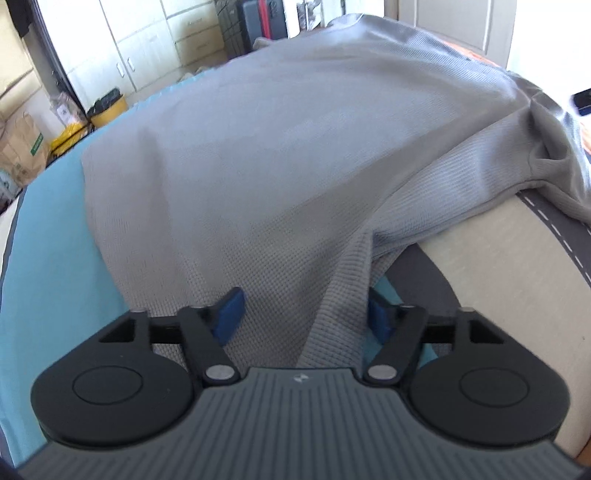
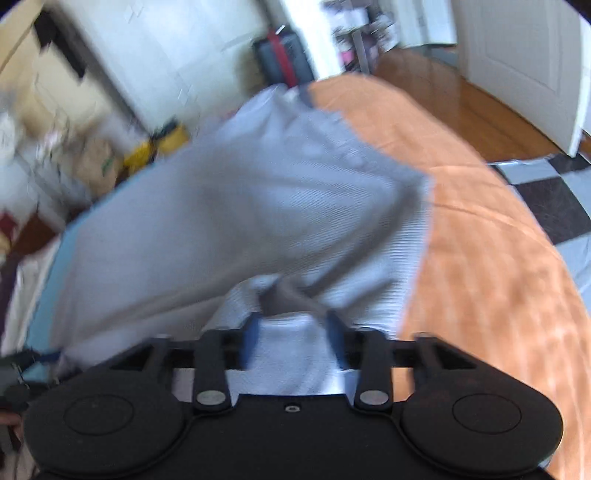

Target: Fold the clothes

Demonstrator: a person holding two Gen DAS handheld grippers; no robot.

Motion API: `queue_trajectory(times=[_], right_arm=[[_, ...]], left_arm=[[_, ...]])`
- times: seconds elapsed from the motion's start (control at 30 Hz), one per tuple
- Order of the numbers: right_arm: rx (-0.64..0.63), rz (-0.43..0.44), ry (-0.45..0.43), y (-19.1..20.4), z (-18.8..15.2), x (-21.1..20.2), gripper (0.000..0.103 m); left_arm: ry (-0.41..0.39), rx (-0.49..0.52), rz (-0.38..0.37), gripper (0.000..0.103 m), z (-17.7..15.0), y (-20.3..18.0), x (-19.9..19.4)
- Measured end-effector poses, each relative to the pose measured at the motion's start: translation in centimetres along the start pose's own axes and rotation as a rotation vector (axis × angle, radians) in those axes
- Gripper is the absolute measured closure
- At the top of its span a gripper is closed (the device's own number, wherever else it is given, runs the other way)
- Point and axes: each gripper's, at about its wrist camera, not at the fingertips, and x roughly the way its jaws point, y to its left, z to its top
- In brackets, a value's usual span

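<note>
My left tongs (image 1: 303, 314) spread around the grey waffle-knit shirt (image 1: 295, 155); my right tongs (image 2: 293, 332) likewise, grip unclear. Mid-fold: next, pinch both edges.

From my left camera I see cream cabinets (image 1: 147, 48) along the far wall, a dark suitcase with a red stripe (image 1: 258, 18) beside them, and brown paper bags (image 1: 22, 151) with yellow bins (image 1: 109, 109) on the floor. My right camera, blurred, shows a wooden floor (image 2: 443, 85), a white door (image 2: 524, 62), and black-and-white checkered tiles (image 2: 554, 192) in bright daylight.
</note>
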Motion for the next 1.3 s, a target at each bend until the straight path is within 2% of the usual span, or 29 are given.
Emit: queue_trajectory(times=[0.03, 0.1, 0.13, 0.17, 0.2, 0.33, 0.4, 0.43, 0.47, 0.5, 0.63, 0.73, 0.8, 0.87, 0.9, 0.97, 1.0, 1.03, 1.07, 1.1, 1.17, 1.2, 1.23, 1.3], right_arm=[[-0.001, -0.001, -0.007, -0.7, -0.3, -0.6, 0.049], [0.001, 0.002, -0.013, -1.9, -0.9, -1.6, 0.049], [0.001, 0.013, -0.011, -2.1, -1.1, -1.6, 0.049], [0.000, 0.024, -0.010, -2.3, -1.2, -1.7, 0.049], [-0.005, 0.034, -0.016, -2.3, -1.3, -1.8, 0.049], [-0.052, 0.065, -0.048, -1.5, -1.4, -0.4, 0.049], [-0.082, -0.004, -0.034, -0.7, -1.2, 1.4, 0.049], [-0.117, -0.053, 0.003, 0.0, -1.1, 2.2, 0.050], [-0.172, -0.080, 0.039, 0.7, -1.2, 2.7, 0.076], [-0.224, -0.105, 0.071, 1.4, -1.3, 3.1, 0.096], [-0.234, -0.124, 0.071, 1.7, -2.1, 0.4, 0.097], [-0.136, -0.085, 0.035, -0.2, -2.9, -3.9, 0.099], [-0.053, -0.023, -0.012, -2.2, -4.5, -7.5, 0.099], [0.023, 0.018, -0.030, -4.4, -6.3, -10.0, 0.099], [0.047, 0.003, -0.019, -5.3, -7.3, -10.4, 0.099], [0.061, -0.045, 0.028, -6.7, -8.7, -9.8, 0.099], [0.082, -0.036, 0.046, -7.2, -9.2, -9.4, 0.099], [0.105, -0.022, 0.056, -7.7, -9.7, -9.1, 0.099], [0.136, 0.017, 0.031, -8.1, -10.1, -9.3, 0.099], [0.167, 0.056, 0.005, -8.5, -10.4, -9.6, 0.098], [0.229, 0.097, -0.036, -9.4, -10.9, -9.5, 0.098], [0.259, 0.105, -0.053, -10.0, -11.2, -9.2, 0.098], [0.285, 0.111, -0.067, -10.5, -11.4, -8.9, 0.098], [0.285, 0.104, -0.063, -10.8, -11.6, -7.7, 0.095]], left_arm=[[0.000, -0.003, -0.001, 0.033, 0.0, 0.0, 0.1], [-0.019, 0.014, -0.007, 0.047, -0.2, -0.2, -0.2], [-0.030, 0.028, -0.013, 0.073, -0.2, -0.4, -0.4], [-0.041, 0.034, -0.020, 0.095, -0.2, -0.6, -0.8], [-0.053, 0.041, -0.028, 0.095, -0.2, -0.9, -1.2], [-0.120, 0.107, 0.000, 0.095, -0.3, -2.4, -2.8], [-0.117, 0.086, -0.010, 0.095, -0.5, -2.3, -3.0], [-0.104, 0.069, -0.014, 0.095, -0.6, -2.1, -2.9], [-0.091, 0.054, -0.018, 0.095, -0.7, -1.9, -2.8], [-0.083, 0.046, -0.020, 0.094, -0.9, -1.8, -2.8], [-0.076, 0.048, -0.016, 0.094, -1.2, -1.9, -3.0], [-0.067, 0.028, -0.071, 0.094, -0.9, -1.8, -3.5], [-0.056, -0.003, -0.152, 0.092, -0.7, -1.6, -3.7], [-0.044, 0.020, -0.154, 0.091, -0.7, -2.1, -3.5], [-0.030, 0.044, -0.143, 0.090, -0.8, -2.5, -3.3], [0.010, 0.097, -0.135, 0.077, -1.1, -3.4, -2.8], [0.030, 0.125, -0.129, 0.072, -1.3, -3.9, -2.7], [0.037, 0.167, -0.107, 0.063, -1.6, -4.5, -2.7], [0.044, 0.204, -0.087, 0.054, -1.8, -5.1, -2.8], [0.041, 0.196, -0.082, 0.048, -1.9, -4.9, -2.7], [0.036, 0.178, -0.072, 0.020, -1.9, -4.6, -2.7], [0.033, 0.170, -0.067, 0.018, -1.9, -4.5, -2.7], [0.030, 0.161, -0.062, 0.016, -2.0, -4.3, -2.6], [0.025, 0.144, -0.053, 0.037, -2.0, -4.0, -2.6]])
